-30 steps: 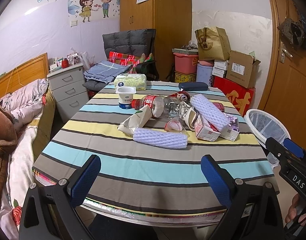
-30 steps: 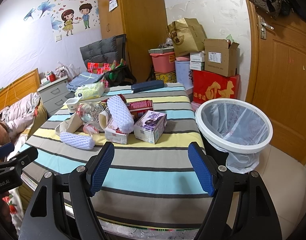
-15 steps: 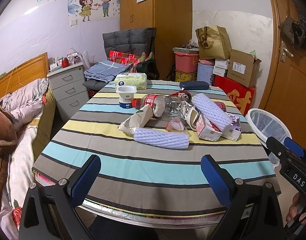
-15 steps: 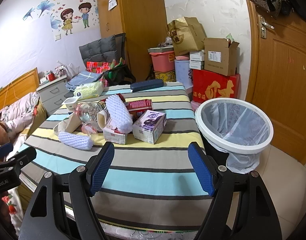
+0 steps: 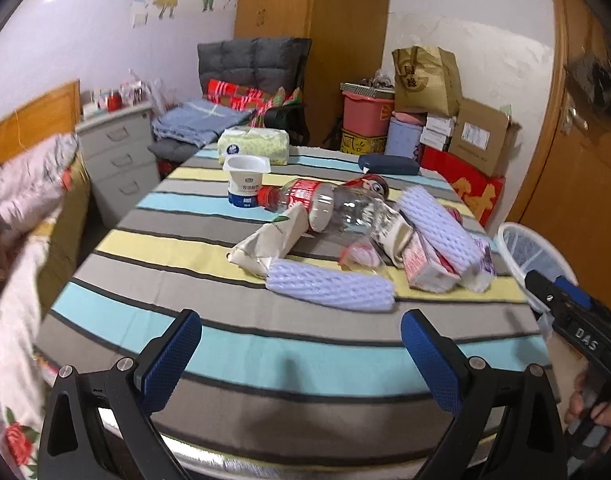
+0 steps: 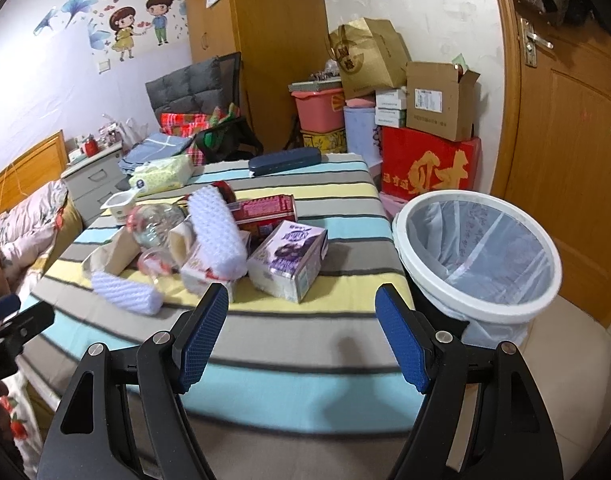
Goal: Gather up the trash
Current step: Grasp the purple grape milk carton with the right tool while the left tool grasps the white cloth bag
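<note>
A pile of trash lies mid-table on the striped cloth [image 5: 233, 344]: a white foam sleeve [image 5: 329, 291], a crushed clear bottle [image 5: 329, 208], a crumpled paper carton [image 5: 269, 240], a yogurt cup [image 5: 245, 180], a second foam sleeve [image 6: 217, 232], a purple milk carton [image 6: 289, 260] and a red box [image 6: 265, 210]. My left gripper [image 5: 301, 360] is open and empty above the near table edge, short of the foam sleeve. My right gripper [image 6: 301, 336] is open and empty, just short of the purple carton. A white lined bin [image 6: 477, 256] stands right of the table.
A tissue pack [image 5: 253, 145] and a dark blue case [image 5: 388, 165] lie at the table's far end. A bed [image 5: 21, 216] runs along the left. A chair [image 5: 253, 80], stacked boxes [image 6: 425, 120] and a wooden door [image 6: 565, 140] stand behind.
Both grippers have moved forward over the table toward the trash pile, which now looks larger. Both stay open and nothing has been picked up.
</note>
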Demonstrator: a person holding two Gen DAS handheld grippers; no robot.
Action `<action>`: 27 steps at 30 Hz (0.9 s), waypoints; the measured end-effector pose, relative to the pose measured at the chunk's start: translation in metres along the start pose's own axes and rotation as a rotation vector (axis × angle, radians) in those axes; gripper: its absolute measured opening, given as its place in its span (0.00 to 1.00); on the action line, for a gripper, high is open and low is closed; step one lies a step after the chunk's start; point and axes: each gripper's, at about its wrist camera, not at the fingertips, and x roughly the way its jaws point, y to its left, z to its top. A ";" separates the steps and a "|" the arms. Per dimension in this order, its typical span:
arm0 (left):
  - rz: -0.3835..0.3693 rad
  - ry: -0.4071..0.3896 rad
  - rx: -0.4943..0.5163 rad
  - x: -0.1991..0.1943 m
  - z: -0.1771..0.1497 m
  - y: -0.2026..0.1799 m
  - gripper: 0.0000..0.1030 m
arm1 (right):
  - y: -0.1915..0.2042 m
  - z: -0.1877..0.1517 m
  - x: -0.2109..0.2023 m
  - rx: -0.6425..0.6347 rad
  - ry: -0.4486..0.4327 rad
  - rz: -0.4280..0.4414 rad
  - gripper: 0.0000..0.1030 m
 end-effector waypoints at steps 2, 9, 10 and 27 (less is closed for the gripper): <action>-0.002 0.022 -0.009 0.010 0.006 0.009 0.99 | 0.000 0.008 0.014 0.008 0.018 0.003 0.75; 0.028 0.049 0.039 0.040 0.030 0.029 0.99 | 0.005 0.024 0.043 0.008 0.061 -0.033 0.75; 0.037 0.041 0.056 0.045 0.034 0.030 0.99 | 0.005 0.026 0.046 0.003 0.064 -0.037 0.75; -0.014 0.216 0.058 0.133 0.060 0.044 0.93 | 0.004 0.037 0.091 0.013 0.212 -0.084 0.75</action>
